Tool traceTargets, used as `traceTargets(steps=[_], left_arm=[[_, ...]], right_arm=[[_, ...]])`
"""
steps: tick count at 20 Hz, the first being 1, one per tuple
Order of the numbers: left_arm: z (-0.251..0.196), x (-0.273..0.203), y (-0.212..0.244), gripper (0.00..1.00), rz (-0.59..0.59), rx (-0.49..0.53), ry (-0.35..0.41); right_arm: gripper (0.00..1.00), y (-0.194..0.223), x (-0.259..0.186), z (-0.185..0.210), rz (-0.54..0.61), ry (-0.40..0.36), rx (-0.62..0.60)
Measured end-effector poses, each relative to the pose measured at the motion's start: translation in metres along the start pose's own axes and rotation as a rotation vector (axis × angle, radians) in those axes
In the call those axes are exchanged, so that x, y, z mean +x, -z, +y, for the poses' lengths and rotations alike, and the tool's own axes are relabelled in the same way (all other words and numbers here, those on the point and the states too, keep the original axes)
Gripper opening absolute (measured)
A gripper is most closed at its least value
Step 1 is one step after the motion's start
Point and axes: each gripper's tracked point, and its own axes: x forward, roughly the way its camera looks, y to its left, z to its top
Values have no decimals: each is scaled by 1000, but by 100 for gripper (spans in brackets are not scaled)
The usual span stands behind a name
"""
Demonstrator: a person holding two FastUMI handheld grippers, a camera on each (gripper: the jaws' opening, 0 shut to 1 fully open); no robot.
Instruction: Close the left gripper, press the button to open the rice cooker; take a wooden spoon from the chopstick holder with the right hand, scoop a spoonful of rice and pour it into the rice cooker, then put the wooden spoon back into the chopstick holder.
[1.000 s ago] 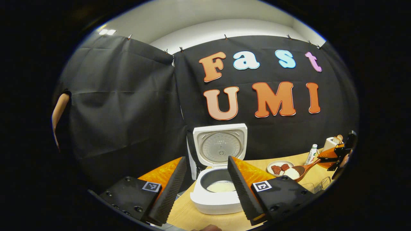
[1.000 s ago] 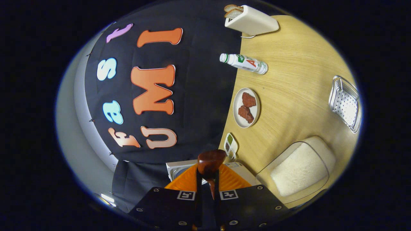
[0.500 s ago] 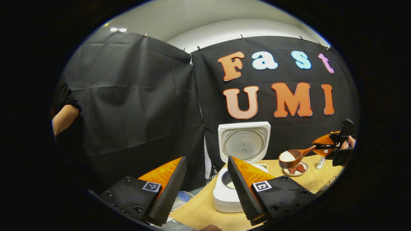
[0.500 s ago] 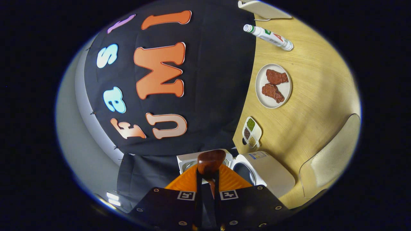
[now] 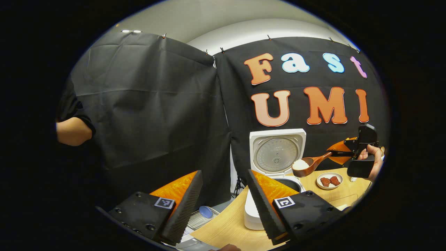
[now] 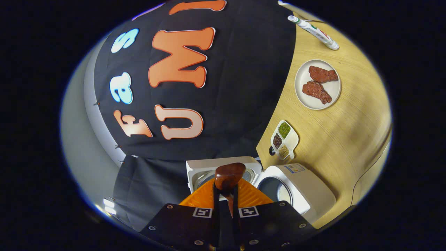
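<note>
The right claw (image 6: 225, 202) has its fingers drawn together on the handle of the spoon (image 6: 229, 175), whose bowl sticks out just past the fingertips in the right gripper view. In the left gripper view the same claw (image 5: 339, 153) is seen farther off in a hand (image 5: 373, 158), holding the spoon (image 5: 306, 165) roughly level with a heap of white rice (image 5: 300, 163) in its bowl. The bowl hangs in front of the raised lid (image 5: 277, 151) of the cooker (image 5: 254, 212), above and a little to the right of the open pot (image 5: 288, 183).

The left claw (image 5: 223, 198) is held wide apart and grips nothing; it hangs over the near edge of the tabletop (image 5: 226, 226), with the cooker just beyond its right finger.

In the right gripper view the cooker (image 6: 296, 188) stands open on the tabletop (image 6: 348, 139), its lid (image 6: 223, 169) behind the spoon. Near it lies a small dish (image 6: 284, 138) with three compartments of seasoning. Farther off a plate (image 6: 317, 84) carries two brown pieces of meat, and beyond it a bottle (image 6: 313, 29) stands by the cloth wall.
</note>
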Motion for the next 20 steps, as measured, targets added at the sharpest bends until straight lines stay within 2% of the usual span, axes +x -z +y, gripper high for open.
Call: traceTargets(steps=[3,6,10,14,19,20], left_arm=[[6,6,5,86,16,-8,-6],[6,9,10,91,29,-12,-3],[6,13,11,88,31,0,3],[13,14,13,88,35,0,-10],[25,14,13,91,36,-7,-40],[26,14,13,88,37,-8,-43]], right_arm=[[13,7,16,0,-22,39,-166],[13,16,32,7,-39,64,-309],[13,30,50,15,-59,89,-554],[13,46,59,31,-73,80,-774],[13,61,64,42,-79,52,-926],[13,62,64,45,-82,43,-963]])
